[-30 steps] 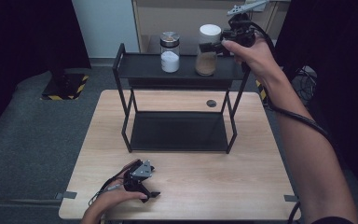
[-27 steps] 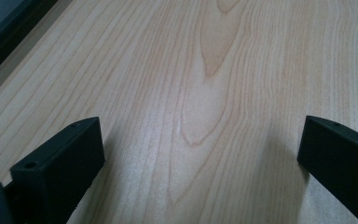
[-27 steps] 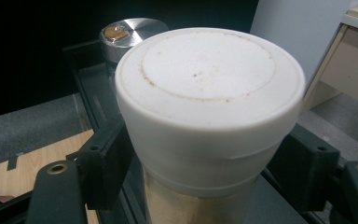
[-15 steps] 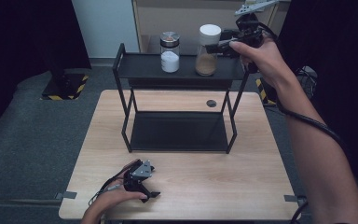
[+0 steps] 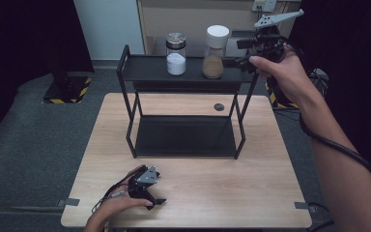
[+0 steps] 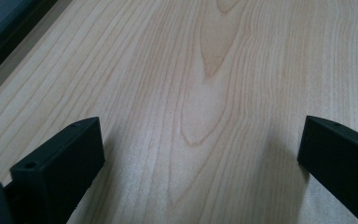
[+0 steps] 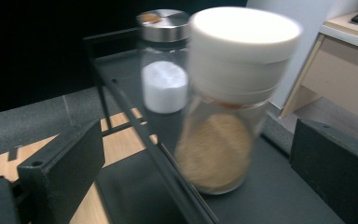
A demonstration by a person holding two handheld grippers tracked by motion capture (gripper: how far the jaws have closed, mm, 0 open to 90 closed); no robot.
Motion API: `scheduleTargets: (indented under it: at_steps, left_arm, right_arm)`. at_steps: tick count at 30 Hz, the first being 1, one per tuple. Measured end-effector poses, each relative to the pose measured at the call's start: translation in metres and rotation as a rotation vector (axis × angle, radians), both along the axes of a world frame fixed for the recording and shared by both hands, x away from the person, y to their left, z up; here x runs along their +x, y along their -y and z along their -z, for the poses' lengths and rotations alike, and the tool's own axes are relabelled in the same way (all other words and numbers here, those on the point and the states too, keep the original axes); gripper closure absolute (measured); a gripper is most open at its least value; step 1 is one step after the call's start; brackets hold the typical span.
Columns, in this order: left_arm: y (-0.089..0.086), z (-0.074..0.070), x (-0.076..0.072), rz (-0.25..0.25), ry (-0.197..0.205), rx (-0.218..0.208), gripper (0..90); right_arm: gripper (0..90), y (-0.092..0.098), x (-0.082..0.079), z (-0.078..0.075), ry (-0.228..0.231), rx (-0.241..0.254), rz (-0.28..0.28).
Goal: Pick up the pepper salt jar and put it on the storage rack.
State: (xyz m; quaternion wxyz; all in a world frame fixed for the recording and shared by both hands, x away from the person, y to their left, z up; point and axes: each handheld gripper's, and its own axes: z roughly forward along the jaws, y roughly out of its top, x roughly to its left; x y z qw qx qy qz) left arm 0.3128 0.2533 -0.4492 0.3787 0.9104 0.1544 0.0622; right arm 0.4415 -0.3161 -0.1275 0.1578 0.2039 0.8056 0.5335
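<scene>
High view: right claw (image 5: 241,52), jaws just opened, just beside the white-lidded jar (image 5: 215,52) on the rack (image 5: 145,70) top shelf; left claw (image 5: 147,186) rests on the bench (image 5: 251,188). Left gripper view: jaws apart over bare bench. Right gripper view: jar stands free between parted jaws.

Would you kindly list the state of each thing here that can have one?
Brown-powder jar: upright on the rack's top shelf, white lid on, released.
White-powder jar: upright beside it, metal lid on.
Right claw: open, jaws just opened.
Left claw: open, on the table.
</scene>
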Motion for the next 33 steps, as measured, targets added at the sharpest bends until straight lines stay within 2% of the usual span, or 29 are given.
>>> scheduleTargets:
  at_steps: [6,9,23,25,33]
  left_arm:
    - [0.0,0.0,0.0,-0.003,0.0,0.0,0.0]
    - [0.0,0.0,0.0,-0.003,0.0,0.0,0.0]
    - [0.001,0.0,-0.001,-0.005,-0.001,0.0,0.0]
    - [0.001,0.0,-0.001,-0.004,0.001,0.001,0.0]
    - [0.001,0.0,-0.001,-0.006,0.001,0.0,0.0]
  right_arm:
    - [4.5,-0.005,-0.026,0.009,0.015,-0.025,-0.018]
    - [4.5,-0.011,-0.037,0.013,0.017,-0.057,-0.008]
    - [4.4,-0.023,-0.062,0.038,0.012,-0.099,-0.027]
    - [4.3,-0.025,-0.068,0.044,0.009,-0.111,-0.019]
    - [4.3,-0.022,-0.086,0.078,-0.014,-0.107,-0.007]
